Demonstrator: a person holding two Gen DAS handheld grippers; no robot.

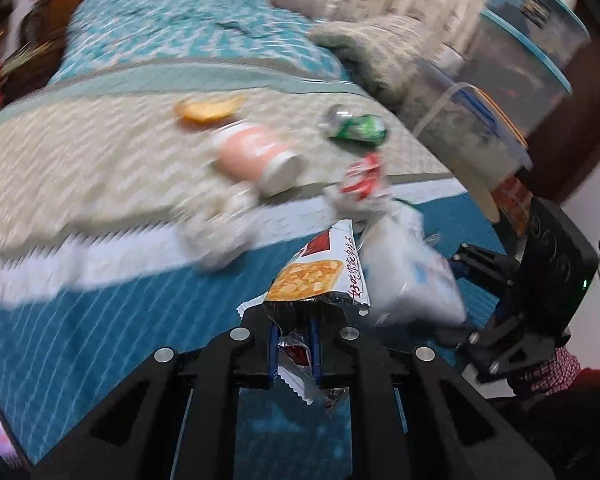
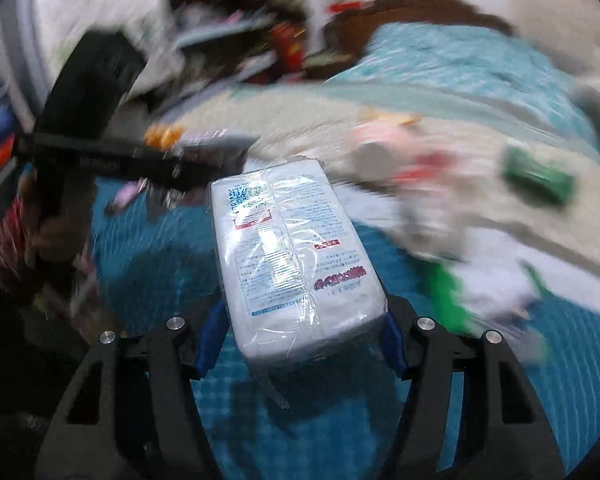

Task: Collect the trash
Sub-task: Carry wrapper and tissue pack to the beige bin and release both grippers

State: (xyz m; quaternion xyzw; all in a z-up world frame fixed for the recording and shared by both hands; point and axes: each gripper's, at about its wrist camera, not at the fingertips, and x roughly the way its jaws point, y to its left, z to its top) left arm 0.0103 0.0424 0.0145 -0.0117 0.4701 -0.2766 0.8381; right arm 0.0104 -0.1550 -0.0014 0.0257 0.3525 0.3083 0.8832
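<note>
Two pieces of trash are held above the teal quilted bedspread (image 1: 80, 320), one per gripper.
The left gripper (image 1: 294, 354) is clamped on a crinkled foil snack wrapper (image 1: 316, 276); the right gripper (image 2: 300, 344) is closed on a white plastic-wrapped tissue pack (image 2: 292, 240). A bin is judged needed next; a pink can (image 1: 256, 156) remains at twelve o'clock.

Even indoor light, heavy motion blur, fisheye-bent edges, dark corners

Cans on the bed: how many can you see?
3: pink can at the middle, green can to its right, crushed red can below the green one. More may be hidden.
</note>
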